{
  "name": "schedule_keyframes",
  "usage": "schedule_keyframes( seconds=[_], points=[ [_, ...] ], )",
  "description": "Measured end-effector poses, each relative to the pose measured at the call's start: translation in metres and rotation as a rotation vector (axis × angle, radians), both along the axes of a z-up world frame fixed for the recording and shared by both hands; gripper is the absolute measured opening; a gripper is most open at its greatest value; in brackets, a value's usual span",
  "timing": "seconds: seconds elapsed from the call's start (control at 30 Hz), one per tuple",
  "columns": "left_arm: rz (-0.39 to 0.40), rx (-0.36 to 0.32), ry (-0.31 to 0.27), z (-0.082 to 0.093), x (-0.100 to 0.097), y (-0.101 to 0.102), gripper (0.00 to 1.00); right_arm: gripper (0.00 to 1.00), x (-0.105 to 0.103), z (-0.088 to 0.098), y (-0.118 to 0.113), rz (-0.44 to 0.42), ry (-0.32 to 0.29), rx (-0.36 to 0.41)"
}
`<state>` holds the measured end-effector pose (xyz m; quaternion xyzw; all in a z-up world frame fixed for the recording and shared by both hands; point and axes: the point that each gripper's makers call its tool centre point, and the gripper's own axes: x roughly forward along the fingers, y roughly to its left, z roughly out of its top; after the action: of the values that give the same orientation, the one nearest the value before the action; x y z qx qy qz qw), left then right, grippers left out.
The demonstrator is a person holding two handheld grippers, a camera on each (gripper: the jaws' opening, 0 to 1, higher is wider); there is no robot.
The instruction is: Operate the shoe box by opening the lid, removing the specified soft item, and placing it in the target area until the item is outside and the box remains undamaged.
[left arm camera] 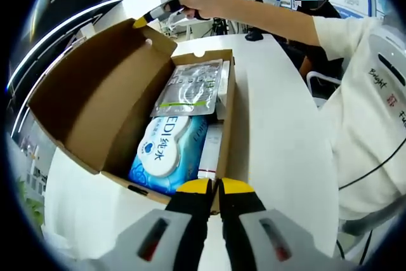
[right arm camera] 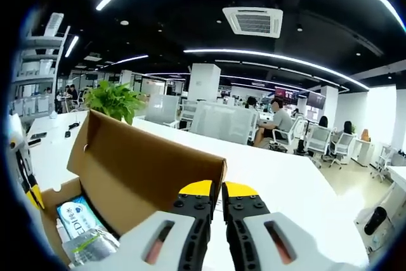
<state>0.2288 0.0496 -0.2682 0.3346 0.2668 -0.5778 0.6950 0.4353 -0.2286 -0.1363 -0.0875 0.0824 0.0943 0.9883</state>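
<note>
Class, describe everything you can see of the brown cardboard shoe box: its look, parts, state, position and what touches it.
The brown cardboard shoe box looks like plain corrugated card, standing open on the white table. Its hinged lid stands raised, the right gripper at its top edge. Inside lie a blue-and-white wet-wipe pack, a silvery foil pouch partly over it, and slim white items along one wall. The left gripper, jaws together, is at the front wall.

bright | ceiling strip lights [right arm camera: 266, 55] | sharp centre | fisheye-bent edges

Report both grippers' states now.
Left gripper: shut at the cardboard box's near edge; any grip cannot be told.
Right gripper: shut on the open lid's edge.
</note>
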Motion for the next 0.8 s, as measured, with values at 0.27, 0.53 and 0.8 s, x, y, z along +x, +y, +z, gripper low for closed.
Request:
schedule_keyframes(
  seconds=[0.27, 0.53, 0.8],
  points=[
    [-0.003, -0.002, 0.0, 0.0, -0.001, 0.0, 0.04, 0.02, -0.002, 0.0, 0.0, -0.008, 0.005, -0.002],
    [-0.008, -0.015, -0.002, 0.0, -0.001, 0.0, 0.04, 0.02, 0.0, -0.001, -0.001, -0.008, 0.01, -0.024],
    [-0.007, -0.003, -0.005, 0.0, -0.001, 0.0, 0.04, 0.02, 0.017, -0.014, -0.001, -0.026, 0.103, -0.058]
  ],
)
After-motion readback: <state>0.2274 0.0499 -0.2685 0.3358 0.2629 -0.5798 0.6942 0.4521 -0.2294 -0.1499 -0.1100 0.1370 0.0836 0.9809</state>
